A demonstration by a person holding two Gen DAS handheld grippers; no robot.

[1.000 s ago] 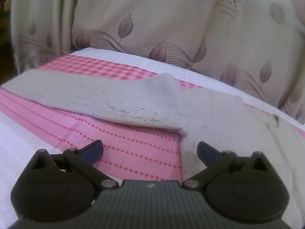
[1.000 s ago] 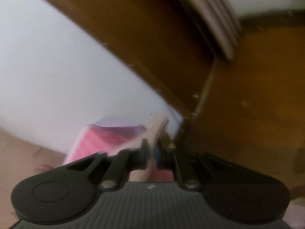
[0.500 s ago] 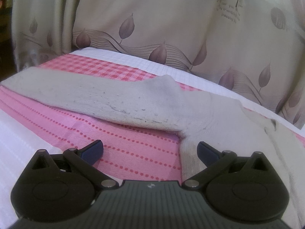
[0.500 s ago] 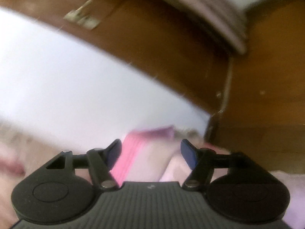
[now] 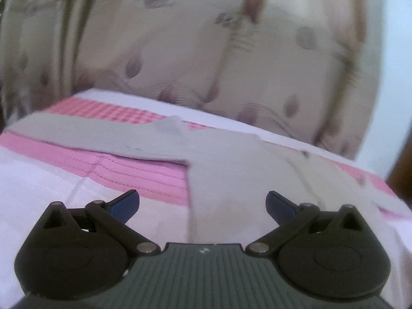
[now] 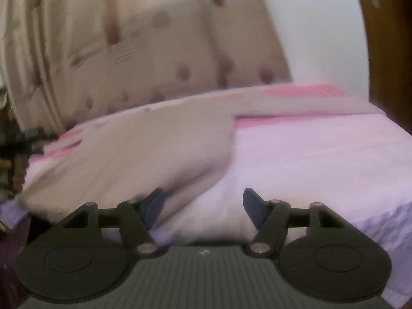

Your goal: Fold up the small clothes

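A small beige knitted garment [image 5: 231, 170] lies spread flat on a pink and white cloth, one sleeve [image 5: 85, 134] stretched out to the left. My left gripper [image 5: 202, 204] is open and empty, near the garment's lower hem on its left side. In the right wrist view the same garment [image 6: 144, 149] lies flat with its other sleeve [image 6: 296, 100] stretched to the right. My right gripper [image 6: 204, 206] is open and empty, near the garment's lower right edge. Both views are blurred.
The pink and white cloth [image 5: 38, 180] covers the raised surface [image 6: 322, 154]. A beige leaf-print curtain [image 5: 180, 51] hangs behind it. A brown wooden panel [image 6: 386, 51] stands at the right. Dark clutter [image 6: 13, 159] sits at the left edge in the right wrist view.
My right gripper has opened and swung from facing the wall and wood to facing the garment. My left gripper has pulled back and tilted, staying open.
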